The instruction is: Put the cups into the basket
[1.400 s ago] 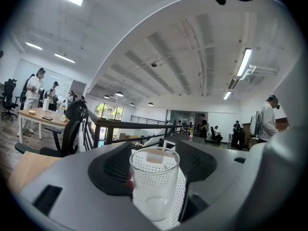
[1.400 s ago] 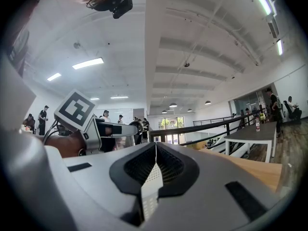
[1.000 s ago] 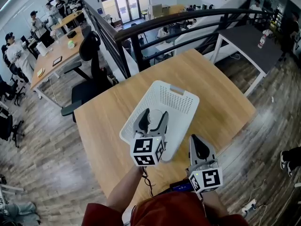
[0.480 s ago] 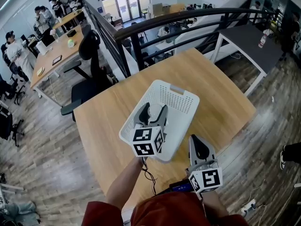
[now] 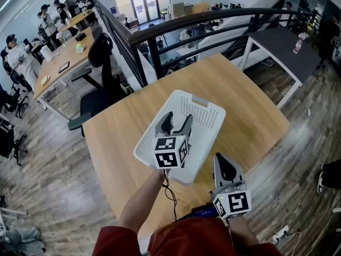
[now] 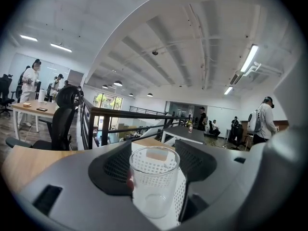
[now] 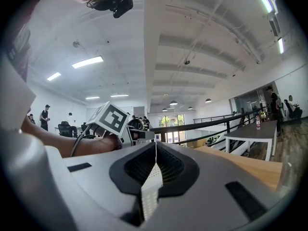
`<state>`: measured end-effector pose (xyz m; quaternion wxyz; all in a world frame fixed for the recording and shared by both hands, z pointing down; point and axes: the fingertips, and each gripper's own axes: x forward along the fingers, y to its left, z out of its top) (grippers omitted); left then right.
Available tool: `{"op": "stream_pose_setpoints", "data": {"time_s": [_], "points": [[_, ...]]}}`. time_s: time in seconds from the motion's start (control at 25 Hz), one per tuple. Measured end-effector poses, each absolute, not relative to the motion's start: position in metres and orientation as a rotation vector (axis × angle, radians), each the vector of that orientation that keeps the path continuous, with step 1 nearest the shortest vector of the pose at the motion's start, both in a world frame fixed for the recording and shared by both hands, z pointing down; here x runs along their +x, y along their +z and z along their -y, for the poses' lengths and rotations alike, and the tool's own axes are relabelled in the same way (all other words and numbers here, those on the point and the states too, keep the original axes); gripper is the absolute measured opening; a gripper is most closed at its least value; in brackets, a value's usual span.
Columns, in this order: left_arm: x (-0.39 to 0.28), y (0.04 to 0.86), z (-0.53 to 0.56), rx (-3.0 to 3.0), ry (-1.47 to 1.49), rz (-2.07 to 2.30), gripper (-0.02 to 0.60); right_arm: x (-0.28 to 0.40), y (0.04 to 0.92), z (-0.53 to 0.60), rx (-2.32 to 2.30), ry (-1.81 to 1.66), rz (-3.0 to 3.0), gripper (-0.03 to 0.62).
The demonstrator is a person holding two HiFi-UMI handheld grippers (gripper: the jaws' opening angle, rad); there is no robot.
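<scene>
One clear glass cup (image 6: 154, 182) is pinched upright by the left hand-held gripper (image 5: 177, 122), over the white perforated plastic basket (image 5: 205, 110) on the wooden surface (image 5: 250, 111). Placing step; next, probably lower and release. No other cup shows inside the basket. Right hand-held gripper (image 5: 221, 161), pressed together and empty, hangs beside the basket's near rim.

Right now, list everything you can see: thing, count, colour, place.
table: one, light wood, centre of the head view
basket: one, white, on the table
cup: one, clear, held over the basket
office chair: one, black, past the table's far left edge
railing: one, black, behind the table
side table: one, dark grey, far right
left claw: one, grey, shut on the cup
right claw: one, grey, shut, empty, near edge beside the basket
</scene>
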<state>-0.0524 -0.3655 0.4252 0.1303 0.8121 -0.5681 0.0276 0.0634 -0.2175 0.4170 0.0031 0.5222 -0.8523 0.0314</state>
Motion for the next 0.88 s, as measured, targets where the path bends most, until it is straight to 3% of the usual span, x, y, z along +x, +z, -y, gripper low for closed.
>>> {"op": "stream_pose_setpoints", "data": {"time_s": [0.88], "points": [[-0.045, 0.505, 0.401, 2.249, 0.336, 1.58, 0.289, 0.065, 0.424, 0.22, 1.636, 0.119, 2.653, 0.012]]}}
